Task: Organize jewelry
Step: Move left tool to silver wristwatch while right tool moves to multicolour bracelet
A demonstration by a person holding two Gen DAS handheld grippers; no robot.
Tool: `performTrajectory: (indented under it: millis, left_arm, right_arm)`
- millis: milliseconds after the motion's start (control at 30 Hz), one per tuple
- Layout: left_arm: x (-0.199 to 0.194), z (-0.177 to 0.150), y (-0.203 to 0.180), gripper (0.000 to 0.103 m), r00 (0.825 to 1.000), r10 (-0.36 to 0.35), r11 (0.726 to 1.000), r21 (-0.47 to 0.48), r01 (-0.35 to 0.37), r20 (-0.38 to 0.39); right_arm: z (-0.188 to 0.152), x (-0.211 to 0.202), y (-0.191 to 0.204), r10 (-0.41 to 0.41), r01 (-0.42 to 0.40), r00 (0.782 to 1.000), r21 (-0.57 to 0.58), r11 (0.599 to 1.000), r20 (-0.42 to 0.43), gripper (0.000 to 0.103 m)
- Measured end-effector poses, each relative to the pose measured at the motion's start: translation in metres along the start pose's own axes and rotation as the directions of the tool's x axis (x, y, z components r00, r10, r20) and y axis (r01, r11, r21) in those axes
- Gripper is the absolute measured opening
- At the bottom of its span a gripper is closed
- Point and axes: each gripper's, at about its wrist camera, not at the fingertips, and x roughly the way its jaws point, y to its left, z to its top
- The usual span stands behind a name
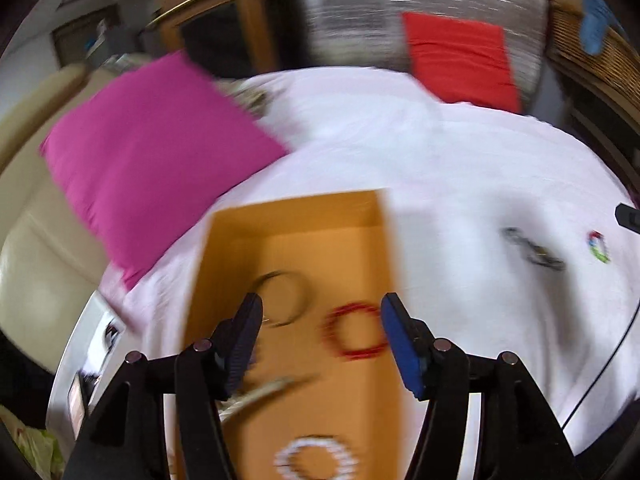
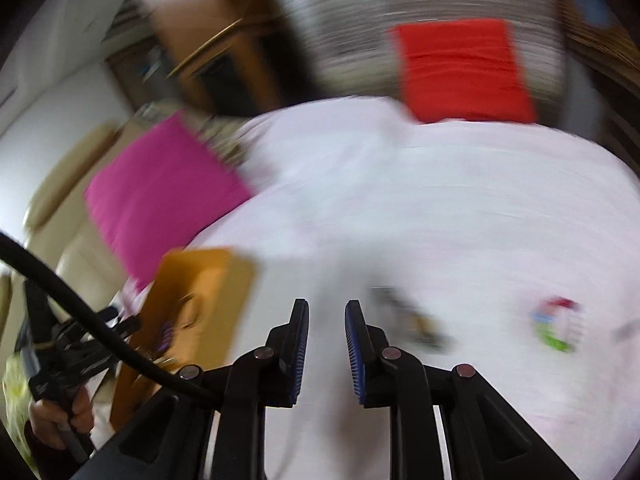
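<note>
Left gripper (image 1: 322,312) spread wide, empty, over cardboard box (image 1: 224,264) — red bracelet (image 1: 354,332) inside at 3 o'clock of dark bangle (image 1: 284,300). Right gripper (image 2: 326,320) part-open, empty — multicolour bracelet (image 2: 556,328) on white sheet (image 2: 440,220) at 3 o'clock.

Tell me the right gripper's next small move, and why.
Probably ease the right gripper forward and right toward the dark chain. Its jaws are open and empty, and the chain and multicolored bracelet lie on the sheet, outside the box.
</note>
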Motion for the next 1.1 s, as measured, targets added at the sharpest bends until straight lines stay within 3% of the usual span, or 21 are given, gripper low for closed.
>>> performTrajectory:
  millis: [133, 233, 367, 533, 667, 767, 933, 1000, 1067, 1100]
  left_arm:
    - [0.003, 0.016, -0.069, 0.066, 0.997, -0.068, 0.997, 0.037, 0.067, 0.031]
    - [0.018, 0.024, -0.109, 0.066, 0.99, -0.136, 0.991, 0.009, 0.136, 0.022]
    - [0.053, 0.03, -0.14, 0.066, 0.98, -0.199, 0.979, -0.054, 0.197, -0.031]
    - [0.092, 0.03, -0.155, 0.066, 0.971, -0.217, 0.971, -0.126, 0.204, -0.1]
    - [0.114, 0.034, -0.172, 0.066, 0.956, -0.265, 0.957, -0.155, 0.246, -0.123]
    - [0.122, 0.036, -0.183, 0.066, 0.964, -0.233, 0.965, -0.15, 0.214, -0.126]
    - [0.136, 0.038, -0.2, 0.066, 0.956, -0.257, 0.958, -0.171, 0.232, -0.144]
    - [0.137, 0.038, -0.208, 0.066, 0.956, -0.262, 0.958, -0.157, 0.241, -0.13]
    - [0.138, 0.038, -0.214, 0.062, 0.958, -0.257, 0.962, -0.132, 0.24, -0.127]
    - [0.138, 0.038, -0.217, 0.051, 0.958, -0.259, 0.962, -0.121, 0.245, -0.12]
  right_arm:
    - [-0.006, -0.033, -0.112, -0.094, 0.087, 0.995, 0.204, 0.975, 0.022, 0.021]
    - [-0.011, -0.039, -0.171, -0.139, 0.128, 0.99, 0.301, 0.945, 0.016, 0.023]
    - [-0.019, -0.027, -0.216, -0.126, 0.118, 0.992, 0.408, 0.905, -0.008, 0.023]
    - [-0.026, 0.004, -0.228, -0.084, 0.114, 0.992, 0.39, 0.914, -0.094, 0.023]
    - [-0.024, 0.023, -0.228, -0.145, 0.181, 0.98, 0.321, 0.93, -0.133, 0.023]
    - [-0.025, 0.028, -0.226, -0.187, 0.218, 0.973, 0.28, 0.935, -0.135, 0.023]
    - [-0.027, 0.037, -0.214, -0.213, 0.233, 0.971, 0.219, 0.947, -0.111, 0.026]
    - [-0.028, 0.04, -0.206, -0.235, 0.249, 0.967, 0.17, 0.953, -0.1, 0.018]
    - [-0.03, 0.042, -0.199, -0.241, 0.252, 0.966, 0.131, 0.959, -0.095, 0.014]
    - [-0.03, 0.042, -0.197, -0.238, 0.249, 0.967, 0.125, 0.96, -0.091, 0.013]
